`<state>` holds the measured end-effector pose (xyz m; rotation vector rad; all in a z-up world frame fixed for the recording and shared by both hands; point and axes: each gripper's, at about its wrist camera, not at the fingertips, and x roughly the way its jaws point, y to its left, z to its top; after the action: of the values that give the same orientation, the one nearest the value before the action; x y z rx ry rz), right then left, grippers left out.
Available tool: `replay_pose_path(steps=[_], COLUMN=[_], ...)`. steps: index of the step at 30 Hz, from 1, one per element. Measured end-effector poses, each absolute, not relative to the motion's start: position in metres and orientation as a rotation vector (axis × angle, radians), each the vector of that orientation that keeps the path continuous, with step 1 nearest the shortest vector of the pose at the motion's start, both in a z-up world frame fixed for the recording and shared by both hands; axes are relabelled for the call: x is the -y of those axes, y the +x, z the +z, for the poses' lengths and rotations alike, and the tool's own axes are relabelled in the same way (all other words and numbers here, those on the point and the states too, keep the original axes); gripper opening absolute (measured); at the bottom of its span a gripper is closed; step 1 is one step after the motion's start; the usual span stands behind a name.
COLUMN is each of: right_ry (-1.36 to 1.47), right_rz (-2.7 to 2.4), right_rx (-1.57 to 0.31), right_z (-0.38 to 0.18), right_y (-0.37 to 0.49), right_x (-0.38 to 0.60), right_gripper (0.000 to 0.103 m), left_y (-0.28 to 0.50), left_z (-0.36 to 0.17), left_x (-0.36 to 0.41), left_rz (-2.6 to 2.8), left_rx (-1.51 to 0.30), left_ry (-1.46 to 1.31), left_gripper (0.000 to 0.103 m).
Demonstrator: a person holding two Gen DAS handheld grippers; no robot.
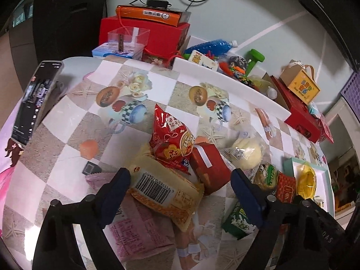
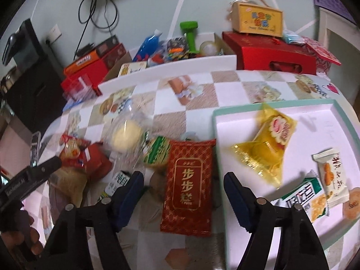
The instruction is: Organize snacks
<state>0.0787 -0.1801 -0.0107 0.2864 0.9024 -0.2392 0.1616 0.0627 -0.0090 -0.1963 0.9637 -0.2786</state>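
Your tray (image 2: 217, 135): four snacks — one yellow mooncake pack (image 2: 265, 148), three small packets. Tabletop (image 2: 198, 99): one red pouch (image 2: 189, 186) between your right gripper (image 2: 183, 191) jaws, open. Left gripper (image 1: 180, 186): jaws open around one barcoded pack (image 1: 162, 191).

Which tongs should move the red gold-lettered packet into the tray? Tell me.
Right. The right tongs are open directly over the red packet, beside the tray. The left tongs straddle the barcode snack.

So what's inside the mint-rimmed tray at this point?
The tray holds a yellow mooncake pouch, a white pastry packet, a green-and-white cracker packet and a round pastry. The right gripper's finger hides its near-left corner.
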Motion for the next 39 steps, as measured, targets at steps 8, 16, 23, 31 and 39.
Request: replay_pose_path(steps=[8, 16, 23, 31, 39], right_ry=[0.266, 0.292, 0.276, 0.263, 0.299], right_rz=[-0.225, -0.221, -0.222, -0.211, -0.188], right_rx=[-0.945, -0.98, -0.994, -0.999, -1.012], right_z=[-0.02, -0.03, -0.034, -0.035, -0.044], right_y=[0.082, 0.084, 0.085, 0.086, 0.09], right_x=[0.176, 0.181, 0.178, 0.176, 0.174], right_gripper=[0.075, 0.066, 0.066, 0.066, 0.064], left_y=[0.169, 0.175, 0.175, 0.177, 0.176], left_z=[-0.024, -0.04, -0.042, -0.049, -0.054], left_x=[-0.045, -0.049, -0.043, -0.015, -0.008], left_rz=[-0.339, -0.269, -0.299, -0.349, -0.305], left_rx=[-0.984, -1.033, -1.043, -1.068, -1.065], left_ry=[-0.203, -0.212, -0.214, -0.173, -0.1], left_gripper=[0.091, 0.091, 0.091, 0.091, 0.09])
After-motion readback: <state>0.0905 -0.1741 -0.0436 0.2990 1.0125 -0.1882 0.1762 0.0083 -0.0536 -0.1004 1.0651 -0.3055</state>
